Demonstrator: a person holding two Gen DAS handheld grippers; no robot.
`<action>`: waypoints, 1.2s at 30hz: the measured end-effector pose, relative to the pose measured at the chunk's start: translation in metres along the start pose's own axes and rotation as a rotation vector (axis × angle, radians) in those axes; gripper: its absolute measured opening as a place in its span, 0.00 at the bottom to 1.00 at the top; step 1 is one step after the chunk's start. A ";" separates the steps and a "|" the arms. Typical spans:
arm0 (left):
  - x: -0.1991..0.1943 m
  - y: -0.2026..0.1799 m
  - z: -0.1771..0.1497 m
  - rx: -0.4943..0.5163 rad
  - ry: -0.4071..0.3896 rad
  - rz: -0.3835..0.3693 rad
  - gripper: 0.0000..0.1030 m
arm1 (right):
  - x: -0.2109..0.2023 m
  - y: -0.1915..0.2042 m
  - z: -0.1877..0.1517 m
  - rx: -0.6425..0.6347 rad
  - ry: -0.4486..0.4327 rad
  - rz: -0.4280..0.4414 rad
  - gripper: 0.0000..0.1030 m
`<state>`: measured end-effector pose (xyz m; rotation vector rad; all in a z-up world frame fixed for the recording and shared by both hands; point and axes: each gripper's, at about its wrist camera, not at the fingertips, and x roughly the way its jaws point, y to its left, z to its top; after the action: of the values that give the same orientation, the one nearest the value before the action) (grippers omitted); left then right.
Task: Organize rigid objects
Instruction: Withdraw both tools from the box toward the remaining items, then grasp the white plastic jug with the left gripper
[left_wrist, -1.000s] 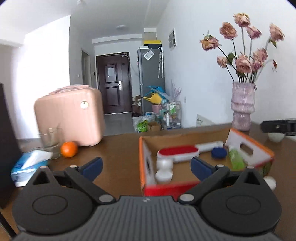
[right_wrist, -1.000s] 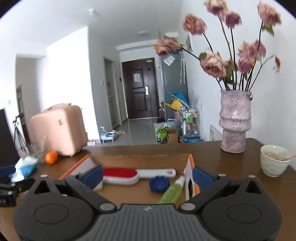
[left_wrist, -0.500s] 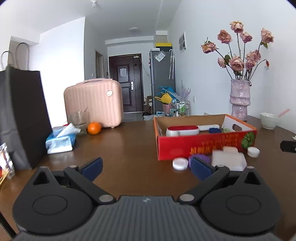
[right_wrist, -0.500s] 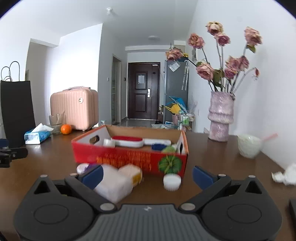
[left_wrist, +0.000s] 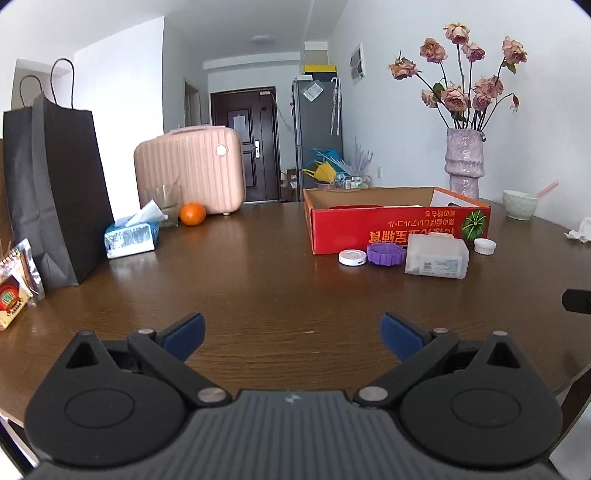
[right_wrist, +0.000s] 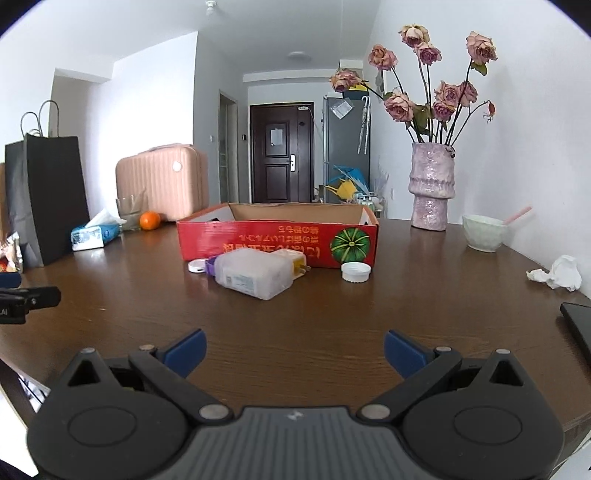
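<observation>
A red cardboard box (left_wrist: 399, 225) (right_wrist: 277, 238) stands on the brown table. In front of it lie a white round disc (left_wrist: 352, 257) (right_wrist: 196, 266), a purple ribbed lid (left_wrist: 386, 254), a frosted plastic container (left_wrist: 436, 256) (right_wrist: 255, 273), a white plug with yellow face (right_wrist: 293, 261) and a white cap (left_wrist: 484, 245) (right_wrist: 355, 272). My left gripper (left_wrist: 291, 334) is open and empty, low near the table's front edge. My right gripper (right_wrist: 294, 350) is also open and empty, well short of the objects.
A black paper bag (left_wrist: 51, 184), tissue pack (left_wrist: 131, 236), glass (left_wrist: 164, 201), orange (left_wrist: 192, 213) and pink case (left_wrist: 190, 171) stand at the left. A vase of dried roses (right_wrist: 431, 184), a bowl (right_wrist: 484, 232), crumpled tissue (right_wrist: 559, 273) and a dark flat item (right_wrist: 578, 325) are at the right.
Both grippers have pulled back and down from over the box to near the table's front edge. The items in front of the box have come into view. Both stay open.
</observation>
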<state>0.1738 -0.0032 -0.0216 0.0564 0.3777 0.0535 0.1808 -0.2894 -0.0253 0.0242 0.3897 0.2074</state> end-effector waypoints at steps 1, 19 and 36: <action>0.003 0.000 0.000 -0.002 0.003 0.001 1.00 | 0.004 -0.002 0.002 0.002 0.004 -0.006 1.00; 0.123 -0.030 0.047 -0.078 0.094 -0.293 0.77 | 0.121 -0.027 0.041 0.166 0.169 0.077 0.57; 0.175 -0.070 0.064 -0.176 0.138 -0.508 0.31 | 0.171 -0.037 0.049 0.381 0.189 0.259 0.24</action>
<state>0.3627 -0.0653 -0.0309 -0.2184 0.5144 -0.4132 0.3614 -0.2899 -0.0464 0.4345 0.6112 0.3908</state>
